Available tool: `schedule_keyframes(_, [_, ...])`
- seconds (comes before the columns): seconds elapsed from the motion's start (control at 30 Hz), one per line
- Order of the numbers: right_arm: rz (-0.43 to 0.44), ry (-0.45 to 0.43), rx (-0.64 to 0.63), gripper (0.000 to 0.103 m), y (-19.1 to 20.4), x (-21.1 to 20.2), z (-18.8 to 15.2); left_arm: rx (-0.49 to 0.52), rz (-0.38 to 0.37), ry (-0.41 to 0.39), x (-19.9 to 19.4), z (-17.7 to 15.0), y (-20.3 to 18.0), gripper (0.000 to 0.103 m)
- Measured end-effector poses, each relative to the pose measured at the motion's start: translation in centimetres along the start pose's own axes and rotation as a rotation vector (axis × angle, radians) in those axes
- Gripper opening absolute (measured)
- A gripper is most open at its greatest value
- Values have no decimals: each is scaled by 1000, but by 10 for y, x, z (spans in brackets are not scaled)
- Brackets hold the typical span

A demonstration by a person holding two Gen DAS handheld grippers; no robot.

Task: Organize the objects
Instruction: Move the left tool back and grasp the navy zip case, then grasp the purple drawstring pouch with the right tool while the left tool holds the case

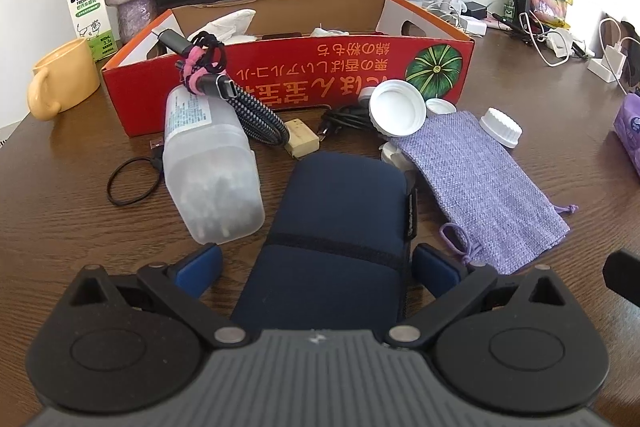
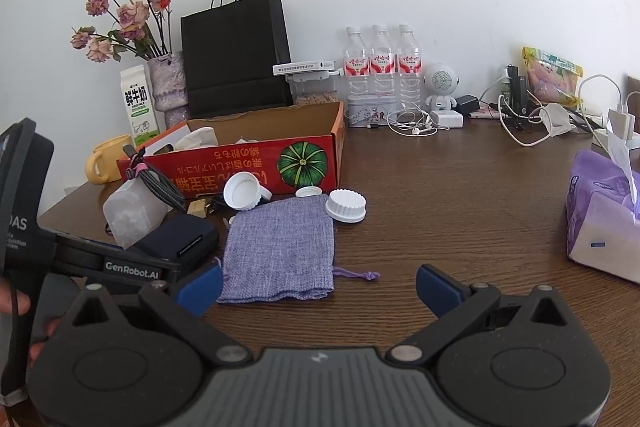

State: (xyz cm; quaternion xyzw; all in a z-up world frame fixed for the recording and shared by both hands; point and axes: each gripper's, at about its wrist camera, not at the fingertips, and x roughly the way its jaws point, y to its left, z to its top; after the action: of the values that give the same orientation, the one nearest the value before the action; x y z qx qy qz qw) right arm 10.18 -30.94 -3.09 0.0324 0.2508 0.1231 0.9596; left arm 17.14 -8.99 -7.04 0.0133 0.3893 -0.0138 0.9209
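Wood desk [image 1: 60,187] cluttered: left gripper [image 1: 316,267] fingers wide, straddling navy case [image 1: 340,211] before the red box [image 1: 288,75]; centre, close on both long sides, lift clear of purple pouch [image 1: 480,179]; right gripper [image 2: 320,287] wide, empty.

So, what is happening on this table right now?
A person is tidying loose items into the red cardboard box. The left hand-held gripper is open, its fingers on both sides of a navy blue pouch lying on the table, not yet closed on it. The right hand-held gripper is open and empty, near the purple drawstring bag.
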Motion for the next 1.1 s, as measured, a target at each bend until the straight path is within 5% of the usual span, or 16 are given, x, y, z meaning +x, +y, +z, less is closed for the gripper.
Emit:
schedule_keyframes(0.13, [-2,4,1,103,0,0,-1,14,-13,7,0,1,1,103])
schedule_keyframes(0.2, [-1,5,-1,103,2,-1,-1,22,-20,-12,-4,-1,0,95])
schedule_keyframes(0.27, [1,6,-4,103,3,-1,-1,29,-33,-26,-10,-2,-2,74])
schedule_keyframes(0.37, [4,10,-12,103,8,-2,-1,22,-42,-40,-16,-3,-1,66])
schedule_keyframes(0.67, [-1,28,-38,103,17,-8,-3,-45,-39,-211,-86,-31,38,64])
schedule_keyframes(1.1, [12,59,-96,103,47,4,-2,-167,35,-301,-147,-63,91,64])
